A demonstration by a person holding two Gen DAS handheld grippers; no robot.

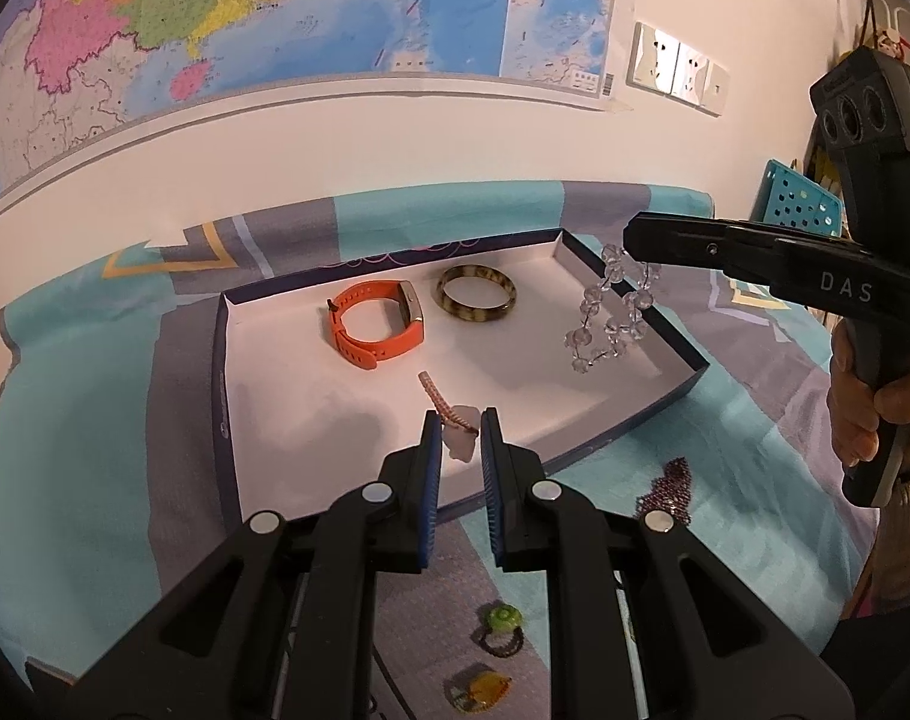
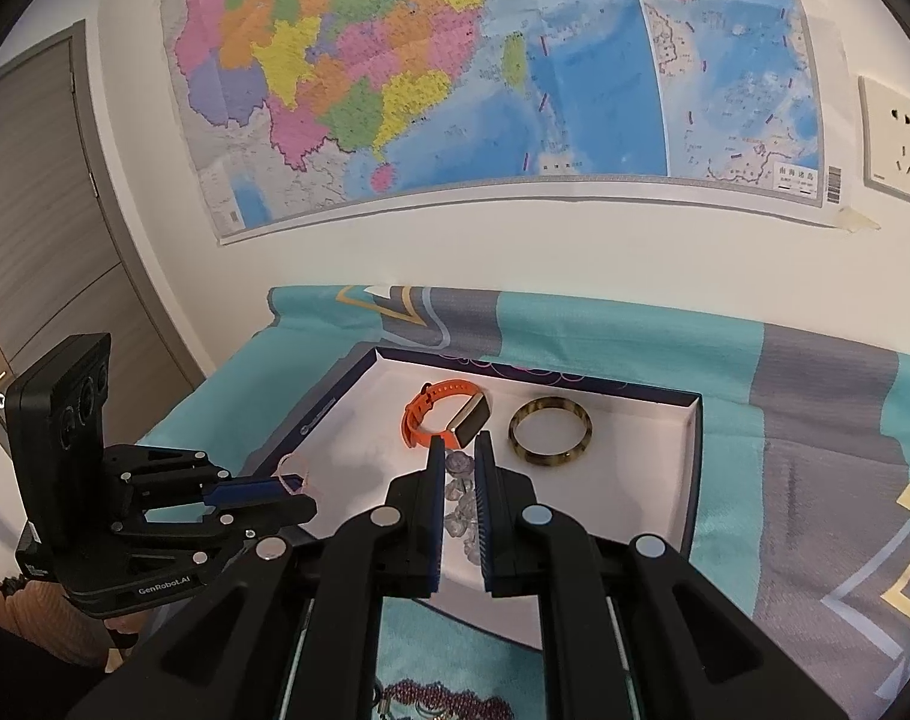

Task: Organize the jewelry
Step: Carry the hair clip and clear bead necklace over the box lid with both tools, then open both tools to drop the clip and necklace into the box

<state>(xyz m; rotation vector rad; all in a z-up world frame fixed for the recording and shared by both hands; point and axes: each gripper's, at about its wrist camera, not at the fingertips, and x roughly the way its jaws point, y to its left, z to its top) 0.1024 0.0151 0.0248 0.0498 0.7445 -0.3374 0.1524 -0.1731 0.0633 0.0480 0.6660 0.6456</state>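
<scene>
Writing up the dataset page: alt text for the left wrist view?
The left gripper pinches a pink pendant above a white tray holding an orange watch and a bangle. The right gripper dangles a crystal bracelet over the tray's right side.

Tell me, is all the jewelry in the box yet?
Not yet. The orange watch and brown bangle already lie in the box. The left gripper holds a pink pendant over it, and the right gripper dangles a clear bead bracelet. Purple beads, a green ring and a yellow piece wait on the cloth.
</scene>
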